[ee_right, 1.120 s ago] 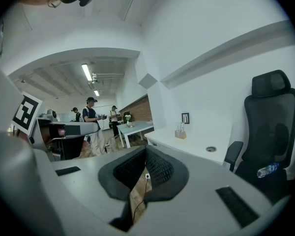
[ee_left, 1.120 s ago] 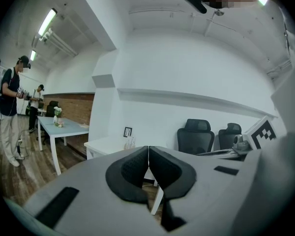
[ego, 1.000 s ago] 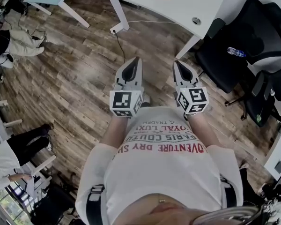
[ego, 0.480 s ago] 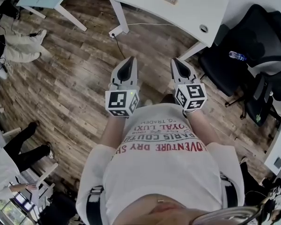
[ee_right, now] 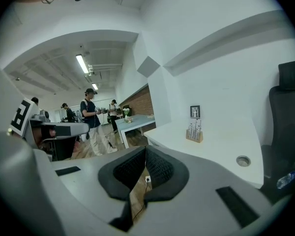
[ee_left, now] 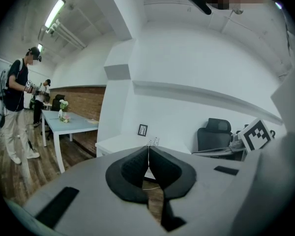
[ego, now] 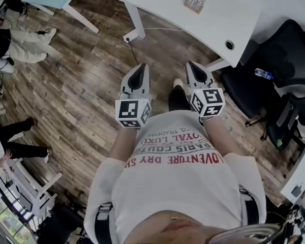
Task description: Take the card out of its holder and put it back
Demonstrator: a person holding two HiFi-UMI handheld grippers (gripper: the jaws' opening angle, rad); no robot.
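Wood floor [ego: 81,85], left tool [ego: 141,66] and right tool [ego: 191,65] both closed, empty, white desk [ego: 229,19] beyond them, card holder [ego: 194,3] on it.

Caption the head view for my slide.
Shut, empty left tongs and right tongs above floor, facing desk with card holder.
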